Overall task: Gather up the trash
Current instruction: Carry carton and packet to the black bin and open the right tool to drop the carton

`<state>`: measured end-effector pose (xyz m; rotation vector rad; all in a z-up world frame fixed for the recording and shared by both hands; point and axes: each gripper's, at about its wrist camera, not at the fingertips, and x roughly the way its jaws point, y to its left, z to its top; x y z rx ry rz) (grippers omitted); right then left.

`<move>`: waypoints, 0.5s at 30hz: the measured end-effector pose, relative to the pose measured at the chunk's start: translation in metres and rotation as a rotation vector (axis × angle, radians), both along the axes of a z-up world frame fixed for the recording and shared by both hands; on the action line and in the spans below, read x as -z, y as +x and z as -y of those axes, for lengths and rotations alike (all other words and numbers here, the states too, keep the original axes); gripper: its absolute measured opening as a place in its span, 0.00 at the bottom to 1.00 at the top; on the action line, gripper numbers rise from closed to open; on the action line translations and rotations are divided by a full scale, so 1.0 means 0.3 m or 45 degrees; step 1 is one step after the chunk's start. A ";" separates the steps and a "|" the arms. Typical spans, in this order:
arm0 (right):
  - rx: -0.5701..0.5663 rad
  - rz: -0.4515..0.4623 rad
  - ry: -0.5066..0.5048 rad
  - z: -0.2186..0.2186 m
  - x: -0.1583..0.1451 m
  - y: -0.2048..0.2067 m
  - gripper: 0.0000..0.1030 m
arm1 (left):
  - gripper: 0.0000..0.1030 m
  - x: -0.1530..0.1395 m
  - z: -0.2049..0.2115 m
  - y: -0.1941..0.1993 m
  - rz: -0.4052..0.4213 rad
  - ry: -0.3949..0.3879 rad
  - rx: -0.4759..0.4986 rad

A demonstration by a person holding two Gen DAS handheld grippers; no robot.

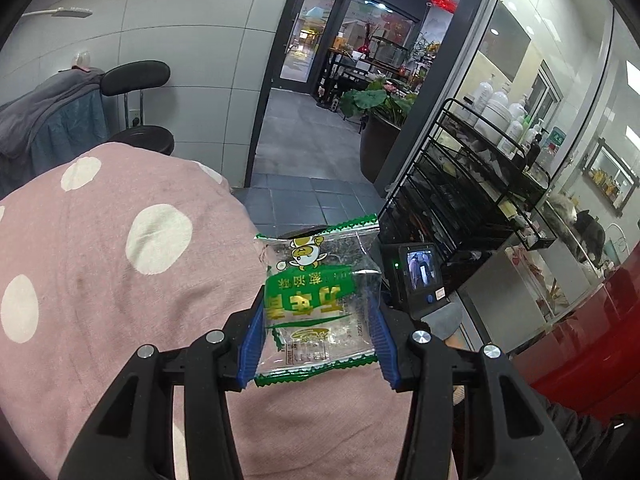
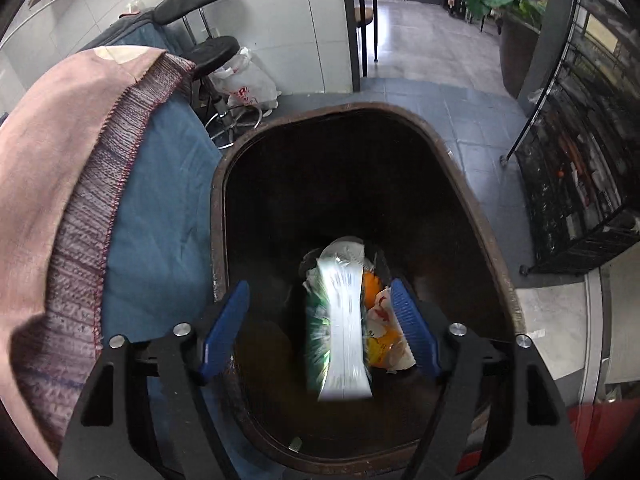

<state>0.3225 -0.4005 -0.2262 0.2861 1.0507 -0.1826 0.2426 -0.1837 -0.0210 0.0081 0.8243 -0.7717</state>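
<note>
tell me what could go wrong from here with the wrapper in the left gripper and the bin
The left gripper pinches the green wrapper only by its thin side edges, so the slick film could slip out over the pink spotted blanket. The right gripper stands open over the bin, where a blurred packet seems to be falling; lowering it further might knock the rim.

The clear, glossy plastic wrapper [image 1: 316,304] with green print crinkles between ribbed blue pads [image 1: 250,344] on matt black plastic fingers with bright metal bolts, over soft pink dotted cloth [image 1: 120,260]; the dark bin [image 2: 472,208] looks smooth.
</note>
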 end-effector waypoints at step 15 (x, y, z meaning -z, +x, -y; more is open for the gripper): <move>0.106 0.135 -0.209 0.046 -0.199 -0.290 0.80 | 0.45 0.105 0.279 0.022 -0.071 0.113 0.154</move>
